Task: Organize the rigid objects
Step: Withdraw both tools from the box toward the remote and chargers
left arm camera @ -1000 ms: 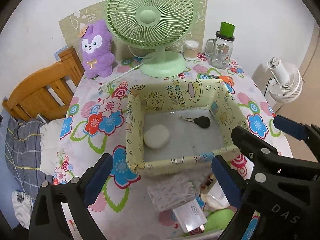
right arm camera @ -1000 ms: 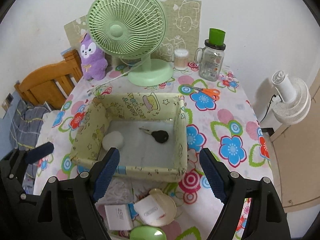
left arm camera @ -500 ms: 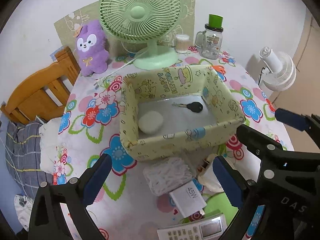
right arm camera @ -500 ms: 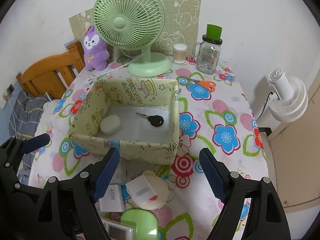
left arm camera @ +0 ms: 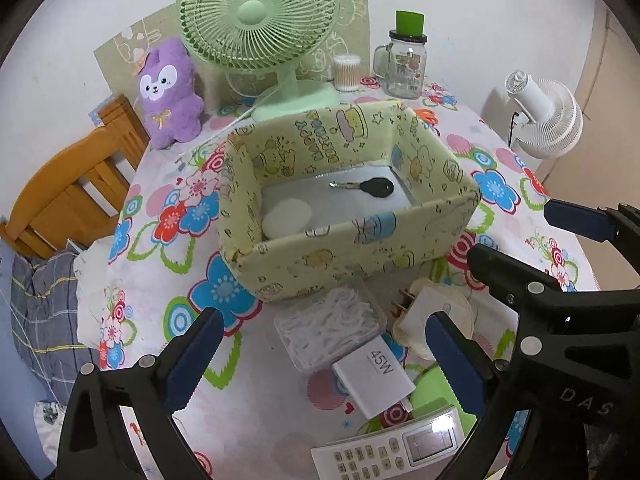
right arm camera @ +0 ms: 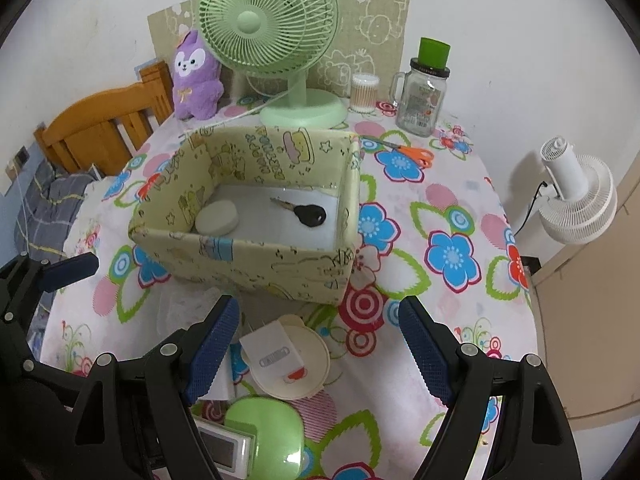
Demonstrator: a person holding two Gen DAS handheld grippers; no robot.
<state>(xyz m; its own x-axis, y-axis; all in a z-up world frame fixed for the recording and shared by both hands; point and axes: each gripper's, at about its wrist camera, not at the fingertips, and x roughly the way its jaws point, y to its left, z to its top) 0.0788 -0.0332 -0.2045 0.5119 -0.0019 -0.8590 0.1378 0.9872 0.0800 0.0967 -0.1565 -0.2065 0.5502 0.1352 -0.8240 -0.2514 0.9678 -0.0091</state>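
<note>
A yellow cartoon-print box (left arm camera: 348,252) (right arm camera: 248,268) stands mid-table holding a black key (left arm camera: 372,188) (right arm camera: 306,214) and a white round puck (left arm camera: 286,216) (right arm camera: 217,218). In front of it lie a clear case of white picks (left arm camera: 330,326), a white 45W charger (left arm camera: 374,376), a white plug (right arm camera: 276,354) on a cream round lid (right arm camera: 312,376), a green case (right arm camera: 266,436) and a white remote (left arm camera: 388,454). My left gripper (left arm camera: 320,360) is open above the picks case and charger. My right gripper (right arm camera: 318,350) is open above the plug and lid.
A green desk fan (right arm camera: 276,40), purple plush (right arm camera: 196,76), cotton-swab jar (right arm camera: 364,92), glass mug with green lid (right arm camera: 424,92) and orange scissors (right arm camera: 412,154) stand behind the box. A wooden chair (left arm camera: 68,184) is at left, a white floor fan (right arm camera: 576,200) at right.
Both grippers have pulled back toward the table's near edge and lower. The box looks farther and the charger, remote, plug and green case have come into view. Both stay open.
</note>
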